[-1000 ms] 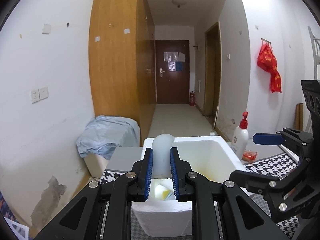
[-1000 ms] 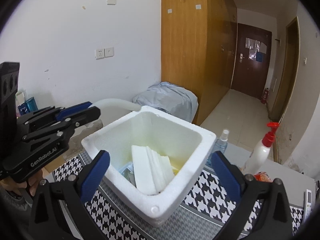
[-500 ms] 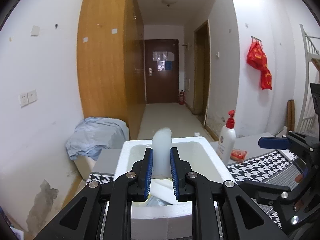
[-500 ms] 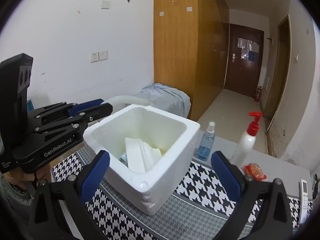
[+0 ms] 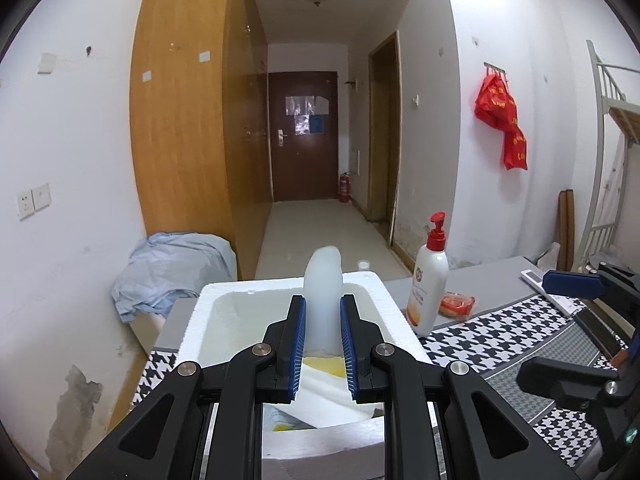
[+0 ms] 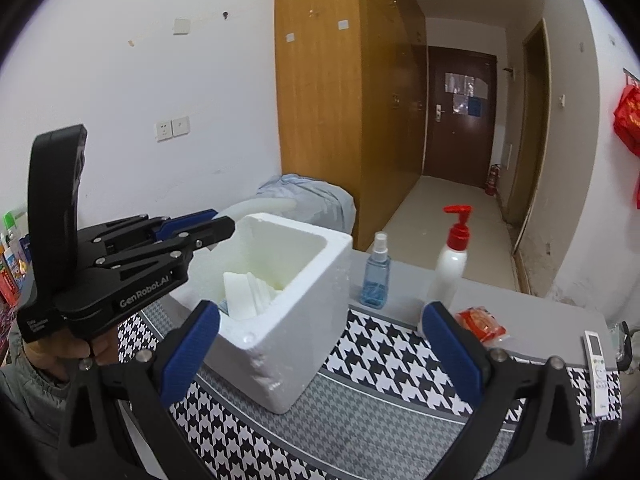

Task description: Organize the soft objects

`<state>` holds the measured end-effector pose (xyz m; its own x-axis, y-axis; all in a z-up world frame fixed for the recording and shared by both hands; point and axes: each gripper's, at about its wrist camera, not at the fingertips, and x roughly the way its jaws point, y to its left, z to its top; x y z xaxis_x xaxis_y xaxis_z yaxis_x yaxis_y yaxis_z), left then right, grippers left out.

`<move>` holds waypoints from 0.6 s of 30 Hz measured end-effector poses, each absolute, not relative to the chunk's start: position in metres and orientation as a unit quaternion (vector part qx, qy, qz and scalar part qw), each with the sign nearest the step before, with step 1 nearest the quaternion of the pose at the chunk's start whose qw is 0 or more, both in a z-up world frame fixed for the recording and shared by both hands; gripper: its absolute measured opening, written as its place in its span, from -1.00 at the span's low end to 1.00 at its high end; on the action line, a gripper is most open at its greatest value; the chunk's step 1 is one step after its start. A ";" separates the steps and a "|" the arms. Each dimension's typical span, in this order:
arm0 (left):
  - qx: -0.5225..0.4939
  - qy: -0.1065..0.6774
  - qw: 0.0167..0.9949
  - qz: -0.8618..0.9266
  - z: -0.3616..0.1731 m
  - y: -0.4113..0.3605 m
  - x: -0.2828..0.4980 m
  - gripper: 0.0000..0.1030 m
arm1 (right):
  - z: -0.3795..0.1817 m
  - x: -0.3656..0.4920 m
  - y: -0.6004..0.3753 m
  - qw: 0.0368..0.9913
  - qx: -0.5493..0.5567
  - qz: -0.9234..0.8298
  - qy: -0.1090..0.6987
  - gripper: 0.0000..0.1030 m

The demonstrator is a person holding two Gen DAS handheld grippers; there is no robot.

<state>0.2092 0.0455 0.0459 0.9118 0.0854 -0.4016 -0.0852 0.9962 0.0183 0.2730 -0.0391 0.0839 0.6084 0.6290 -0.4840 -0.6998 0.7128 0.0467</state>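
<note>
Translucent white foam strip (image 5: 322,300) pinched, curling upward.

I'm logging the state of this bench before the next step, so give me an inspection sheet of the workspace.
Surface: grey table with a houndstooth mat.
Job's things: white foam box on the mat, folded white sheets inside; a pale translucent soft piece held above it.
Clutter: pump bottle, blue spray bottle, red packet, remote.
Grippers: left tool shut on the soft piece; right tool open, empty.
Cables: nothing seen.
Surroundings: wooden wardrobe, bluish cloth heap, hallway door, red bag on wall hook.
</note>
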 end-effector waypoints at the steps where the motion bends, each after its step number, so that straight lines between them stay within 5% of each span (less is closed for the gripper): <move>1: 0.000 0.207 0.977 0.043 0.045 0.045 0.210 -0.63 | 0.084 0.273 -0.041 0.894 -0.072 0.371 0.240 0.99; 7: 0.006 0.218 0.974 0.059 0.043 0.042 0.214 -0.38 | 0.083 0.271 -0.048 0.897 -0.065 0.365 0.241 0.99; 8: 0.007 0.219 0.974 0.064 0.042 0.042 0.214 -0.26 | 0.083 0.271 -0.050 0.897 -0.064 0.364 0.241 0.99; 10: 0.006 0.219 0.973 0.067 0.041 0.042 0.214 0.46 | 0.083 0.270 -0.052 0.898 -0.062 0.363 0.241 0.99; 13: 0.000 0.208 0.975 0.076 0.042 0.042 0.209 0.76 | 0.083 0.269 -0.057 0.900 -0.061 0.359 0.240 0.99; 18: 0.006 0.207 0.976 0.074 0.044 0.038 0.204 0.88 | 0.085 0.267 -0.063 0.902 -0.058 0.357 0.234 0.99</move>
